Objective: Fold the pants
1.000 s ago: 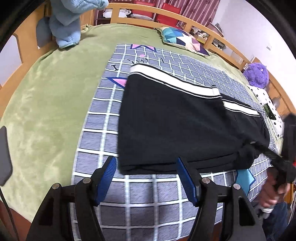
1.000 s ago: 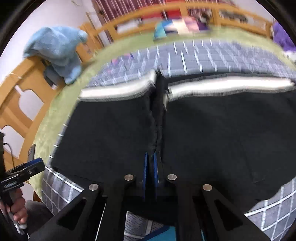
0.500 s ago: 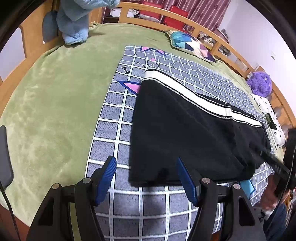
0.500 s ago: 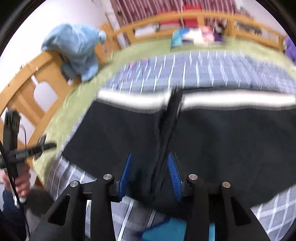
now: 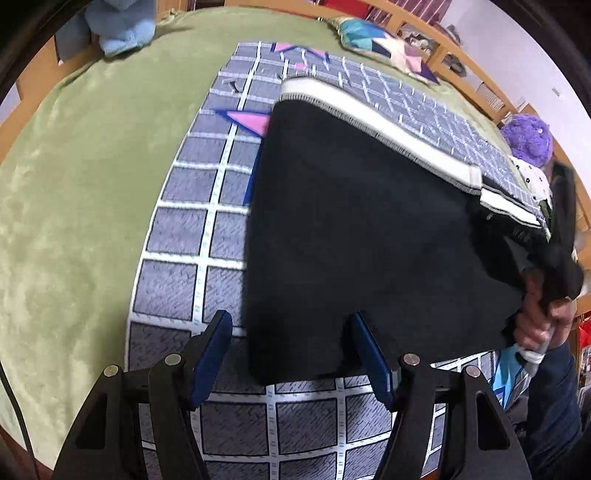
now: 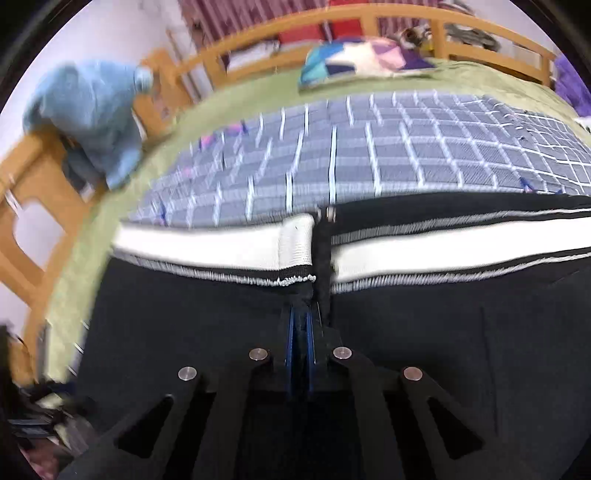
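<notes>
Black pants with a white band lie on a grey checked mat. My left gripper is open, and the near corner of the pants lies between its blue pads without being pressed. In the right wrist view the pants fill the lower half. My right gripper is shut on a ridge of black fabric just below the white band. A hand holds that tool at the right edge of the left wrist view.
The mat lies on a green bed cover inside a wooden bed rail. A light blue cloth hangs on the rail at the far left. A patterned cushion and a purple plush toy sit at the far side.
My left gripper has come down to the pants' near corner and now straddles it. My right gripper opened, slid forward towards the white band and shut again on the fabric.
</notes>
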`<state>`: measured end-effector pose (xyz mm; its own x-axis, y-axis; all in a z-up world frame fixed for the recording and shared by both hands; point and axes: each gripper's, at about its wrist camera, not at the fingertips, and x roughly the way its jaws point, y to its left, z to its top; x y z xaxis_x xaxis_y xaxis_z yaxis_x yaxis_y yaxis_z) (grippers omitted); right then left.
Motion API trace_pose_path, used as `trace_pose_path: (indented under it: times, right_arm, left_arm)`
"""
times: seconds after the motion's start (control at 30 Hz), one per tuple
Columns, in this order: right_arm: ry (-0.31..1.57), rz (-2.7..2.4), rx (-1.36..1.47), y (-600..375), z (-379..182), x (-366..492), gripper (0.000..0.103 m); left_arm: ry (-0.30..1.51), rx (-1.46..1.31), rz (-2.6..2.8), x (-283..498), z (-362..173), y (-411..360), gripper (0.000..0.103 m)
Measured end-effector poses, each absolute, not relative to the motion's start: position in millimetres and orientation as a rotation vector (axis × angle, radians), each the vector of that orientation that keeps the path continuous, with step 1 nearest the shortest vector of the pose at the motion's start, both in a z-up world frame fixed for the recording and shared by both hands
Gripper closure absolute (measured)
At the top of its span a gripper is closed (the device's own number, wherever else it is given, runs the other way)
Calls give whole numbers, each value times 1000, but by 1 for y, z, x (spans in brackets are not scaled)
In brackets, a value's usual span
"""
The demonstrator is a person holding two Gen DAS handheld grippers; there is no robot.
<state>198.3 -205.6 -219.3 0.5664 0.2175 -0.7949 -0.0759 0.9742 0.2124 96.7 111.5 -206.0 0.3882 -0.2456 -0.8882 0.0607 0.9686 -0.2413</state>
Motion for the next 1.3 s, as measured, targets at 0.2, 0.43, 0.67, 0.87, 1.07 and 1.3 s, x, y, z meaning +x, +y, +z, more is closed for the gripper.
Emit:
trace_pose_path:
  times: [0.2, 0.43, 0.67, 0.87, 1.07, 1.3]
  right_arm:
    - [948, 202, 209, -221, -192, 166, 74]
    - [924, 111, 69, -258, -166, 98, 57]
    - [874, -20, 105, -321, -164, 71, 57]
    - [867, -161, 197, -368, -162, 69, 63]
    - [828, -231, 368, -431, -149, 45, 63]
    - [852, -349, 482, -494, -166, 16, 63]
  left_arm:
    - [1095, -342, -227, 94, -198, 130, 38]
    - [1149, -438, -179, 103, -221, 121, 43]
    - [1035, -241, -125, 101, -174, 89, 85]
    - [896, -81, -317, 93, -82, -4, 86]
    - [856, 30, -542, 87, -55, -138, 86]
    - [957, 50, -736, 79, -89, -240, 83]
